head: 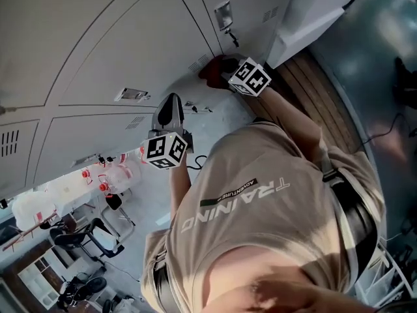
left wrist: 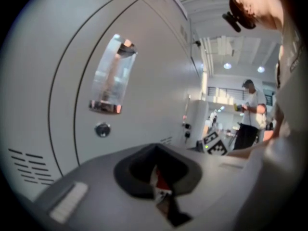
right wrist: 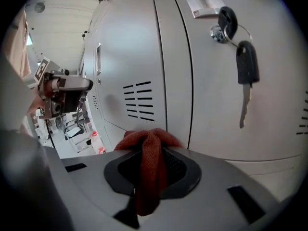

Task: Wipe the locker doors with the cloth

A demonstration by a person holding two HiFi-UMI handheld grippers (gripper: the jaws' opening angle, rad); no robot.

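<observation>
**Red cloth held against a locker door**

The red cloth [right wrist: 150, 162] is pinched between the jaws of the right gripper [right wrist: 153, 150]. Its bunched end lies against the grey locker door [right wrist: 130, 52], just below the louvred vents [right wrist: 138, 102] (in the head view, this spot is to the left of the wooden bench's [head: 322, 93] left edge). On the neighbouring door a key [right wrist: 246, 73] hangs from the lock [right wrist: 219, 32]. The left gripper [left wrist: 161, 189] has its jaws drawn together with no cloth in them. It faces another door [left wrist: 154, 81] that has a recessed handle [left wrist: 111, 76] and a round lock [left wrist: 102, 129]. A person [left wrist: 251, 114] stands in the background.
</observation>
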